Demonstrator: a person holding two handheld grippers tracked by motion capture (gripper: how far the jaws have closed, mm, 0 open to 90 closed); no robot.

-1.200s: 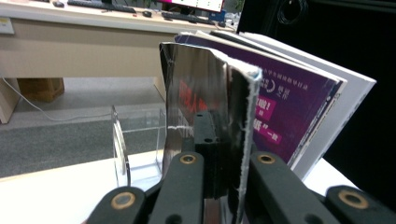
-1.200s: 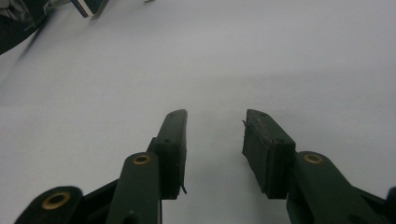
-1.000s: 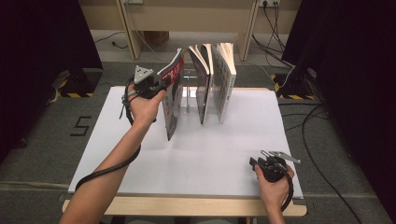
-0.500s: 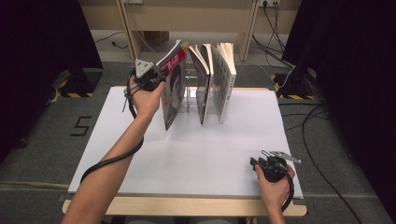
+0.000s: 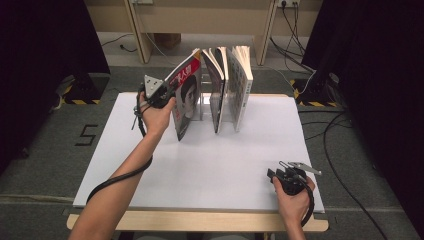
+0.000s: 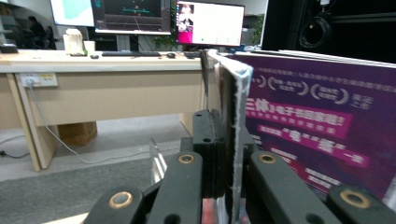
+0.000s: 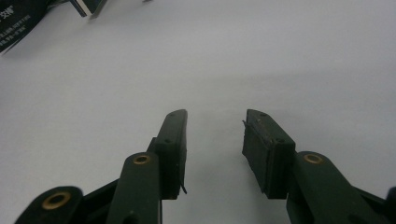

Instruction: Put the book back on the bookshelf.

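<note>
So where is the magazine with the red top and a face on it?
In the high view, the red-topped magazine stands tilted at the table's far left, pinched by the left gripper, beside two upright books.

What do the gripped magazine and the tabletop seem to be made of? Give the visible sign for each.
Magazine: glossy printed paper, likely; its purple cover shines and its thin edge looks fibrous between the left gripper jaws.
Tabletop: smooth matte white sheet, perhaps laminate, on a pale wooden board.

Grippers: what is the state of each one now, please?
Left gripper: closed on the red-covered book.
Right gripper: open, holding nothing, over the white table.
</note>
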